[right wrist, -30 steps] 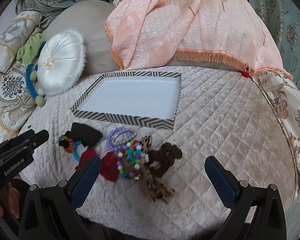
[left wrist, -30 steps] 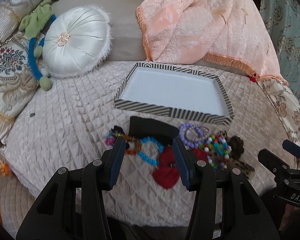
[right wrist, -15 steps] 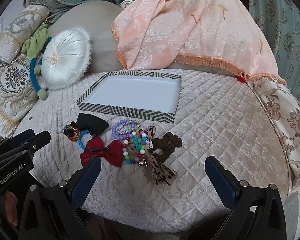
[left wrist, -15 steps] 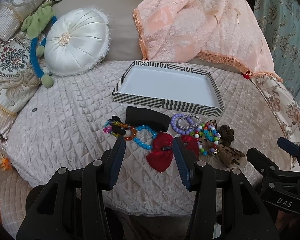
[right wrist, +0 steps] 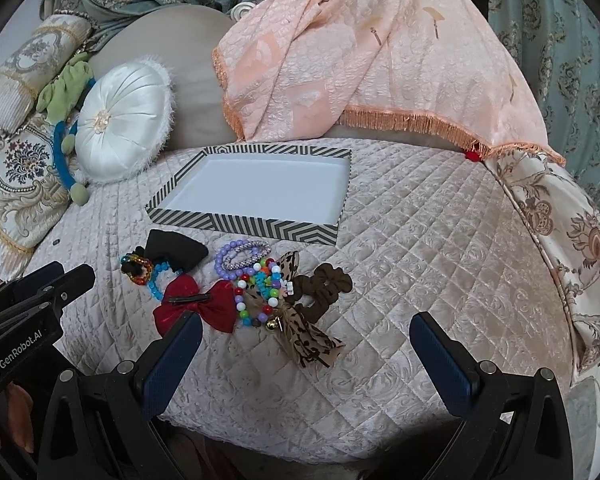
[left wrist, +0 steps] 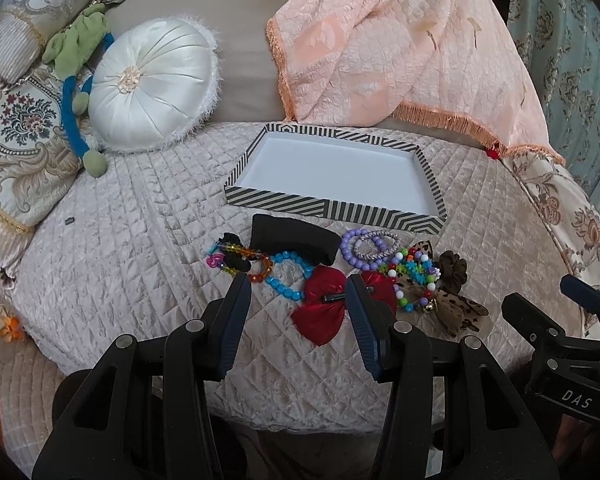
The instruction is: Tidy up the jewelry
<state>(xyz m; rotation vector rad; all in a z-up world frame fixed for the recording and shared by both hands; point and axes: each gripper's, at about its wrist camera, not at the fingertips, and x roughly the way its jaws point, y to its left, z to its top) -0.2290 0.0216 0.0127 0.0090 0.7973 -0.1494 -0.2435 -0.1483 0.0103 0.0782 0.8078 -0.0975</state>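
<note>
Both grippers hang over the near edge of the quilted bed (left wrist: 132, 264), tilted down toward the jewelry, neither touching anything. The left gripper (left wrist: 298, 292) has its fingers parted a moderate way with nothing between the pads; seen past them is the red bow (left wrist: 324, 312), lying flat on the quilt with a dark clip across its middle. The right gripper (right wrist: 306, 338) stands with its fingers spread wide, also empty, above bare quilt just short of the pile.

The jewelry sits in a loose row a little in from the near edge, right in front of the striped tray (left wrist: 320, 205). The tray, white inside, holds nothing and lies toward the far edge of the bed, below a peach fringed throw (left wrist: 400, 48). From the left end of the row: an amber and pink bead bracelet (left wrist: 256, 266) tangled with a small black scrunchie, a blue bead bracelet (left wrist: 288, 284), a black pouch (left wrist: 296, 240) just beside the tray's front wall, then the bow. Next come a purple bead bracelet (left wrist: 350, 250) overlapping a silvery one, a multicolour bead bracelet (left wrist: 410, 276) with a small bell, a leopard-print bow (left wrist: 456, 310), and a brown scrunchie (left wrist: 454, 272) at the right end.

A round white cushion (left wrist: 152, 84) leans at the far left corner beside patterned pillows.
</note>
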